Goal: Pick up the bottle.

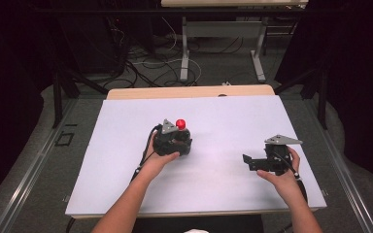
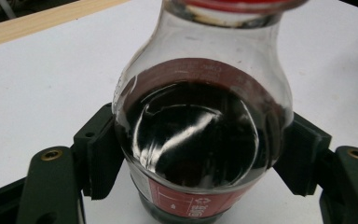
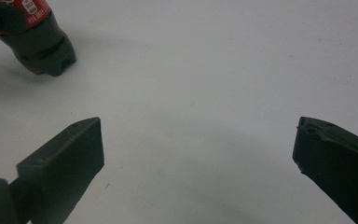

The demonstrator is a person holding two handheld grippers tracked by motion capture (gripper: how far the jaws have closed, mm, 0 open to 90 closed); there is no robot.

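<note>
Dark cola bottle (image 2: 200, 135) sits clamped between the left gripper's (image 2: 200, 158) jaws; right gripper's (image 3: 198, 154) jaws gape wide.

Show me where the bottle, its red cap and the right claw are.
bottle (image 2: 200, 135): left gripper view, on its dark glass belly.
red cap (image 1: 180, 123): high view, on the cap's top.
right claw (image 3: 198, 154): right gripper view, midway between its two tips.

High view overhead, facing forward; gripper views close, sharing bottle (image 2: 200, 135).
</note>
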